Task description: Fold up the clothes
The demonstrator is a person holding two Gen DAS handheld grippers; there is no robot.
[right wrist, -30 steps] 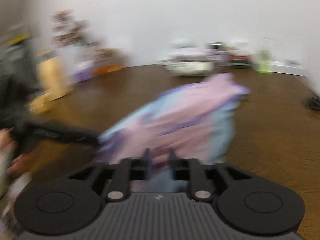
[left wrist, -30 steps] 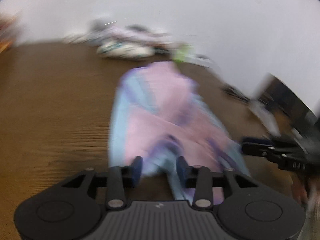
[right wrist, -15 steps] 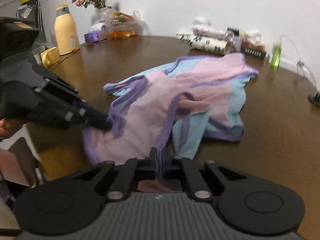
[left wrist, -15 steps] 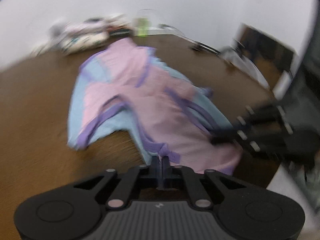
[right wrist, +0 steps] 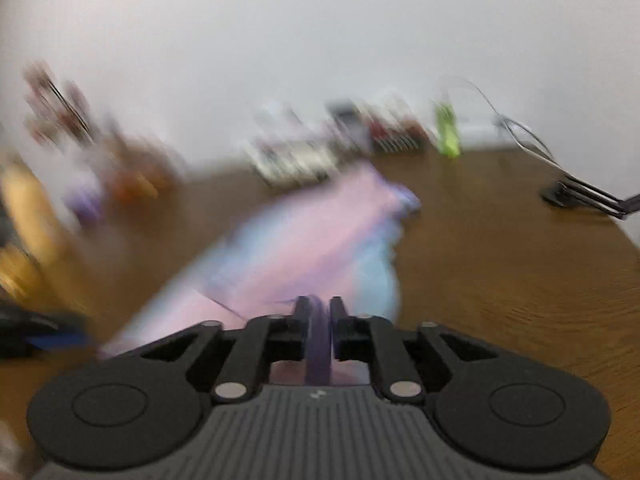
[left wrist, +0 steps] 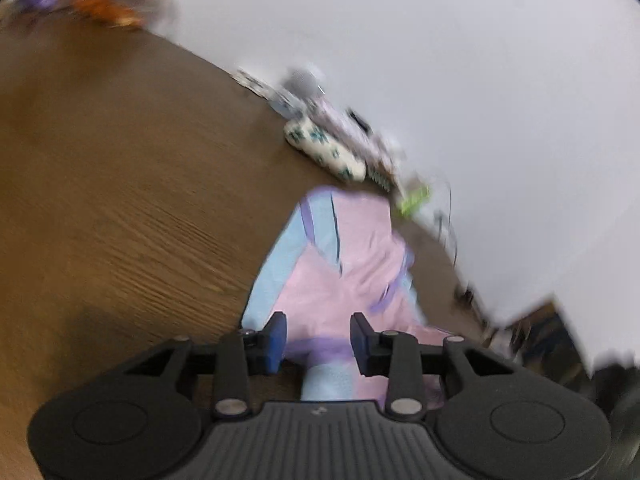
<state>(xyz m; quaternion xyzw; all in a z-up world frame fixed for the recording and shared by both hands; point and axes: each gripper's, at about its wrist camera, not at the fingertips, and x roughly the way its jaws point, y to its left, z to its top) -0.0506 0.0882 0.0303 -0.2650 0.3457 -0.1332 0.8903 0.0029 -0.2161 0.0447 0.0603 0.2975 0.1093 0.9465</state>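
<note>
On the brown wooden bench [left wrist: 120,184] a pink, pale-blue and purple-trimmed garment [left wrist: 344,264] lies stretched from the near edge toward the far wall. The left gripper [left wrist: 318,338] is rolled sharply, so the bench edge runs diagonally through its view; its jaws stand wide apart, with the garment's purple hem lying loose between them. The right gripper [right wrist: 319,316] points level across the bench, its jaws drawn narrow and pinching a purple fold of the garment [right wrist: 320,240]. Motion blur smears both views: the folded clothes [left wrist: 324,148] and a green bottle [right wrist: 448,130] along the far wall are barely legible, and the dark shape at the right view's left edge is probably the other gripper.
</note>
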